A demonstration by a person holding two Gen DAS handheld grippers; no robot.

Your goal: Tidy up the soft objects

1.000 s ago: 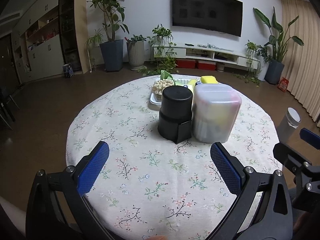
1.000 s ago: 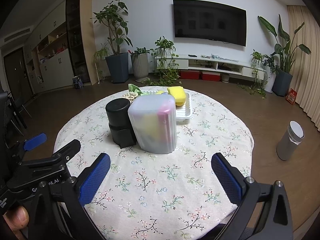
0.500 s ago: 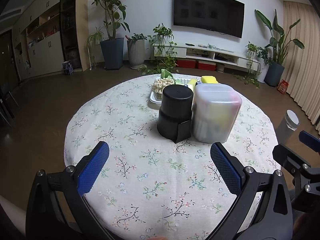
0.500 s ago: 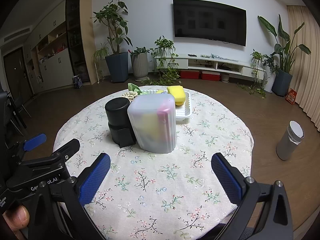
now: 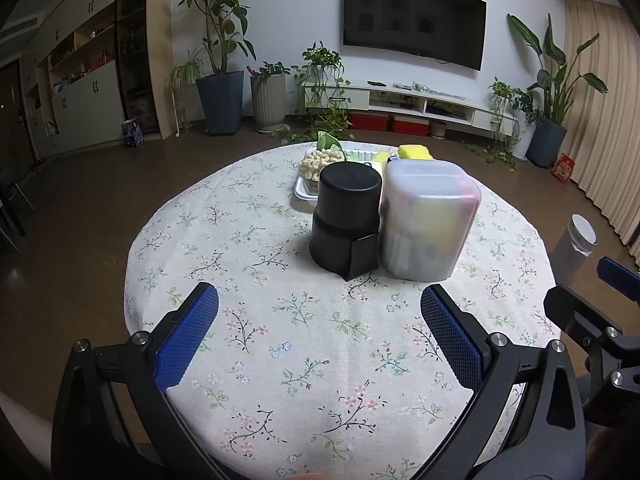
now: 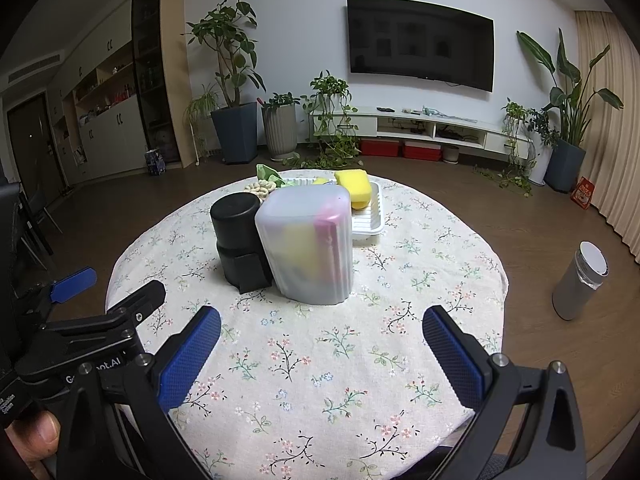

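Grippers first: my left gripper (image 5: 319, 307) and right gripper (image 6: 321, 330) hang spread and empty at 6 o'clock. At 12, frosted bin (image 6: 307, 245) already holds soft items; yellow sponge (image 6: 352, 186) waits on white tray (image 6: 370, 220) beyond.

Wall TV (image 6: 420, 42), potted plants (image 6: 234, 80), grey bin (image 6: 580, 282) on floor.

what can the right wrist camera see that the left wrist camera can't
Only the right wrist view shows the white tray's ribbed floor beside the yellow sponge, and a thumb on the left tool. Only the left shows the right tool from the side. Both show the black canister touching the frosted container on the floral tablecloth.
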